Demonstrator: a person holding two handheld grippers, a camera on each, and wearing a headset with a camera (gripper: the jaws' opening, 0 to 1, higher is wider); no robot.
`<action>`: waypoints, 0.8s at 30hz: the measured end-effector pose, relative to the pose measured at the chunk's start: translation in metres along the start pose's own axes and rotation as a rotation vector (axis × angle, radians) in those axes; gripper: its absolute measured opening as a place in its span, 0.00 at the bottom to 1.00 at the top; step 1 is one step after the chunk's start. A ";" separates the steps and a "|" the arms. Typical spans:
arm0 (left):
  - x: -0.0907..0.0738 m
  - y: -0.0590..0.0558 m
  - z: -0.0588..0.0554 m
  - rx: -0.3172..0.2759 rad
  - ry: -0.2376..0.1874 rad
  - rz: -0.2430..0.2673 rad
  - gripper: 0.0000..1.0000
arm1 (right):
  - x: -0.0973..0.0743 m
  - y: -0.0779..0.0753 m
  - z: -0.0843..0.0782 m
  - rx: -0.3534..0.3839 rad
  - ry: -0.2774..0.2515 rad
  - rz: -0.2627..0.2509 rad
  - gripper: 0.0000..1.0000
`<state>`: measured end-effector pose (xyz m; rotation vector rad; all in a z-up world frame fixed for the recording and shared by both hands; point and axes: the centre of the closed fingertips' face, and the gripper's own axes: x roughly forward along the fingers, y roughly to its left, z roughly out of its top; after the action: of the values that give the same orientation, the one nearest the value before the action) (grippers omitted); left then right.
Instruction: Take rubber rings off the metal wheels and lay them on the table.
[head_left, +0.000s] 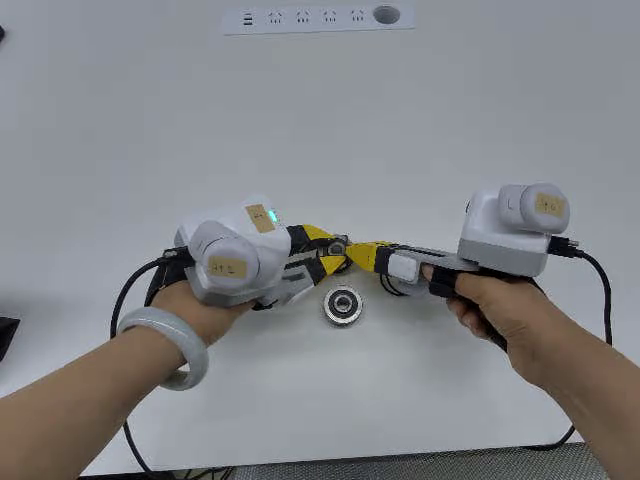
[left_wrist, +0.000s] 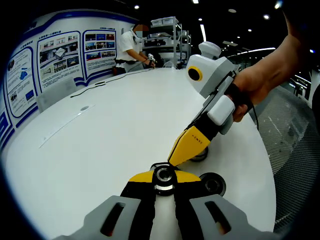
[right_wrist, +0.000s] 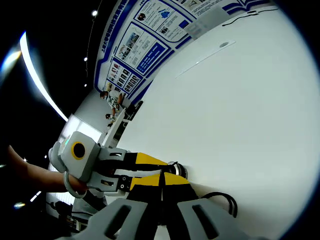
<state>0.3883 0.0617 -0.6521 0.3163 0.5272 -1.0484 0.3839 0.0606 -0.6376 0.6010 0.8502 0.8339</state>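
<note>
Left tool (head_left: 328, 256) and right tool (head_left: 362, 252) tip to tip at a metal wheel (head_left: 339, 245); second wheel (head_left: 342, 305) on table (head_left: 300, 120).

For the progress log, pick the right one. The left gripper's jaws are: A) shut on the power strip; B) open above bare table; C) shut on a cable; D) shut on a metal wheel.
D: in the left gripper view, the left gripper has its yellow-tipped jaws pinched on the metal wheel.

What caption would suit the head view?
Left gripper holds a metal wheel while right gripper touches it; another wheel lies on the table.
</note>
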 end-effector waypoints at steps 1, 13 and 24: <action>0.000 0.000 0.000 0.000 0.001 0.001 0.13 | 0.001 0.004 0.000 -0.005 0.000 0.017 0.01; 0.000 0.000 0.001 0.010 0.002 -0.002 0.13 | -0.001 -0.004 0.005 0.024 -0.023 -0.018 0.01; -0.002 -0.002 0.008 0.028 -0.031 -0.013 0.16 | 0.001 -0.011 0.003 0.027 -0.011 -0.052 0.02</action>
<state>0.3882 0.0585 -0.6447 0.3216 0.4874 -1.0726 0.3910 0.0555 -0.6448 0.6042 0.8646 0.7721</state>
